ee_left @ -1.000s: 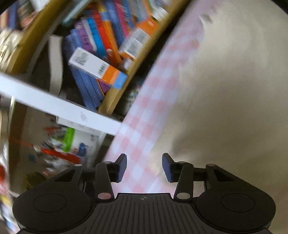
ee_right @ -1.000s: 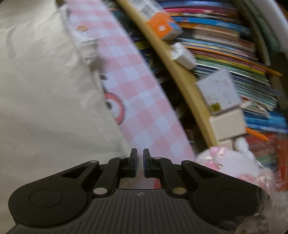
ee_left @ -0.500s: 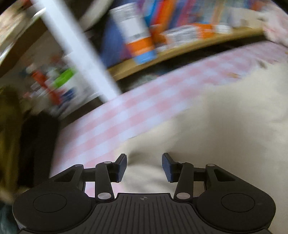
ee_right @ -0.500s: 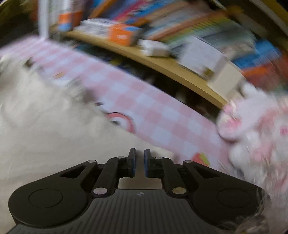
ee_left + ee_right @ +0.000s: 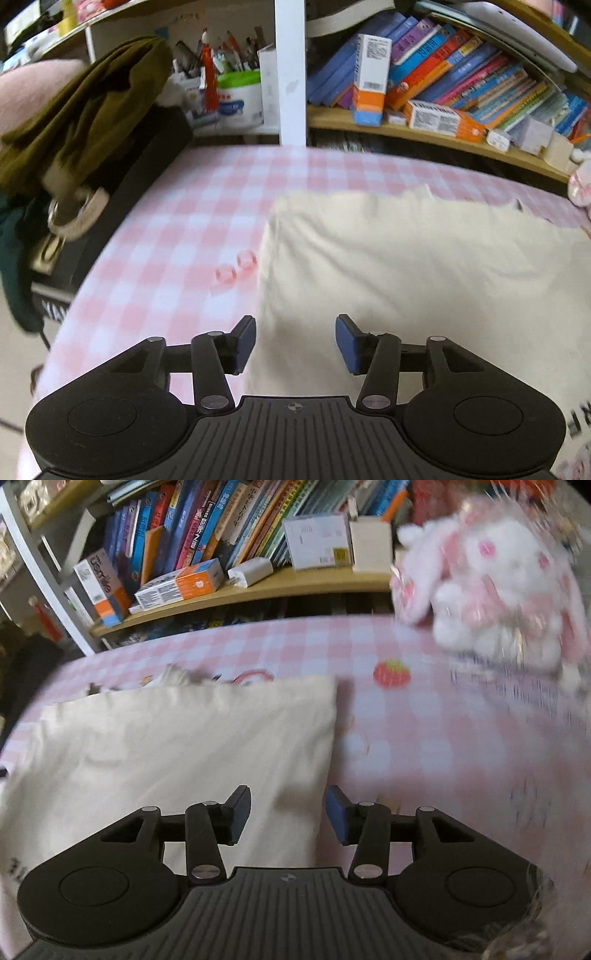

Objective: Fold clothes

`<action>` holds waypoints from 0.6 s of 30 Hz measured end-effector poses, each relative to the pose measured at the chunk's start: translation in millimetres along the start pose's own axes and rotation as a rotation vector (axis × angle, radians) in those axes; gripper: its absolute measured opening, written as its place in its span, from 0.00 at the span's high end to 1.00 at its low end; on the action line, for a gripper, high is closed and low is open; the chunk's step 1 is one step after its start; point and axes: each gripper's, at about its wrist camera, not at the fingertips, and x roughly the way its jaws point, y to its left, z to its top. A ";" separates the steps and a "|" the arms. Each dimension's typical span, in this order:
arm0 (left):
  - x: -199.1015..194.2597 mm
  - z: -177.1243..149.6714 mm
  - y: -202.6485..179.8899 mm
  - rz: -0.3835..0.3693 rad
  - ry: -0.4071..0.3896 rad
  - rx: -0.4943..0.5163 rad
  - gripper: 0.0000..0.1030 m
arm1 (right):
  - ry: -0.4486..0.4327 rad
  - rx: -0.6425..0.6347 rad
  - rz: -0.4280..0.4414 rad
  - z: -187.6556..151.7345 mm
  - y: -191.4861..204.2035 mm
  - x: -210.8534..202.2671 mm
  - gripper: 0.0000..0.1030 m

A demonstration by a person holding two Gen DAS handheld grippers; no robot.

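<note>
Garment [image 5: 424, 266] flat mid-frame on tabletop [image 5: 177, 236]; right fingers [image 5: 334, 821], pinched before, now wide; left fingers [image 5: 245, 341] wide; fold edge released.

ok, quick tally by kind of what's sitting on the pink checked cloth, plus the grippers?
Cream garment: 1, lying flat on the pink checked cloth
Plush toy, pink and white: 1, at the cloth's far right corner
Grippers: 2, left gripper and right gripper, both open with nothing in them
Total: 4
</note>
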 end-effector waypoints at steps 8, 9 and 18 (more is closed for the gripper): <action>-41.4 -47.5 8.9 -0.040 0.021 -0.320 0.49 | 0.044 0.189 0.073 -49.4 -18.0 -29.6 0.55; -43.2 -53.7 10.8 -0.056 0.025 -0.373 0.49 | 0.051 0.208 0.084 -53.8 -19.8 -30.8 0.57; -44.6 -102.5 21.9 -0.161 0.068 -0.758 0.49 | 0.085 0.287 0.159 -82.2 -24.3 -36.8 0.62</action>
